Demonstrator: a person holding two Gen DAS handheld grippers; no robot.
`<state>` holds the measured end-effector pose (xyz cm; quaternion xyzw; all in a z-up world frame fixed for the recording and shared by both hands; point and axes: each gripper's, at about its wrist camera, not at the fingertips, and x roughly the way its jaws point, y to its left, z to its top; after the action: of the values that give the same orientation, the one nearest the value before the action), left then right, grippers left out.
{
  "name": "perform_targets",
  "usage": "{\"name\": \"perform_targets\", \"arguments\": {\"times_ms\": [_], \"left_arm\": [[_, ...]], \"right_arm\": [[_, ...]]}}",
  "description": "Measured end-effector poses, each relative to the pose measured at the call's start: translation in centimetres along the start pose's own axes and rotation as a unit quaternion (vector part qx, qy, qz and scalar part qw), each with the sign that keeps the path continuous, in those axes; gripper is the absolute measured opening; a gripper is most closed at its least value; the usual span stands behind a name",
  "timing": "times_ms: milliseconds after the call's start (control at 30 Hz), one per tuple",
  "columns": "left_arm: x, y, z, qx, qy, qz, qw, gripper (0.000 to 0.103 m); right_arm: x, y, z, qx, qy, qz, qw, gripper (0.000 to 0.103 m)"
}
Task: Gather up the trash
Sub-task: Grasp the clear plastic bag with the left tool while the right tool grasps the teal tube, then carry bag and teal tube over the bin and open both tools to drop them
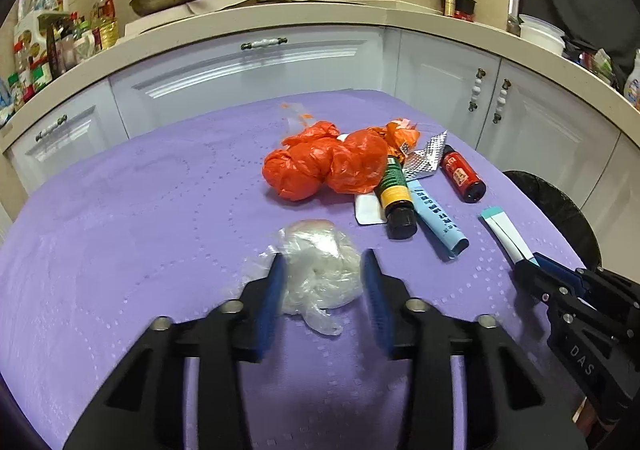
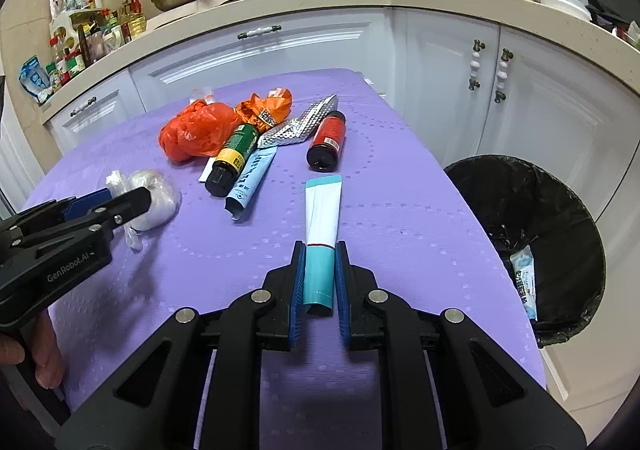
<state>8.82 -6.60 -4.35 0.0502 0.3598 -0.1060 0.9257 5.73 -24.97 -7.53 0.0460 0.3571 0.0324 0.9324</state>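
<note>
you had the right gripper (image 2: 318,282) fingers clamped on the teal tube (image 2: 322,226) lying on the worktop (image 2: 400,218) near the bin (image 2: 532,210), left gripper (image 1: 324,290) fingers narrowly straddling the clear bag (image 1: 316,266), probably for a double pickup.

Left gripper (image 1: 324,282) fingers (image 1: 276,290) flanking clear plastic wad (image 1: 320,266), purple table (image 1: 140,210)

Purple-clothed table (image 2: 400,218): bags (image 2: 192,130), bottles (image 2: 234,158), tubes (image 2: 322,206).

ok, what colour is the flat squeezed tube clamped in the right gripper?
White with teal ends; clearest in the right wrist view.
</note>
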Motion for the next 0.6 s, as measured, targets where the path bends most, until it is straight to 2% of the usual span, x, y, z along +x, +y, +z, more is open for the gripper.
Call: {"name": "perform_targets", "arguments": {"times_ms": [33,67,100,167,367,600], "left_arm": [[-0.1,0.0,0.0,0.001,-0.002,0.002,1.0000,0.025],[-0.1,0.0,0.0,0.002,-0.001,0.000,1.0000,0.020],[-0.1,0.1,0.0,0.001,-0.003,-0.001,1.0000,0.019],[-0.2,0.1,0.0,-0.001,-0.005,-0.004,1.0000,0.010],[-0.8,0.5,0.0,-0.011,-0.017,-0.006,0.9998,0.010],[-2.2,0.3,0.1,-0.003,-0.045,0.010,0.9989,0.010]], "right_arm": [[0.0,0.0,0.0,0.001,-0.001,0.000,1.000,0.014],[0.0,-0.1,0.0,0.002,-0.001,0.001,1.000,0.014],[0.0,-0.1,0.0,0.002,-0.002,0.001,1.000,0.014],[-0.1,-0.2,0.0,0.003,-0.004,0.000,1.000,0.014],[-0.3,-0.5,0.0,0.008,-0.011,-0.005,1.000,0.014],[-1.2,-1.2,0.4,0.011,-0.028,-0.017,0.999,0.014]]}}
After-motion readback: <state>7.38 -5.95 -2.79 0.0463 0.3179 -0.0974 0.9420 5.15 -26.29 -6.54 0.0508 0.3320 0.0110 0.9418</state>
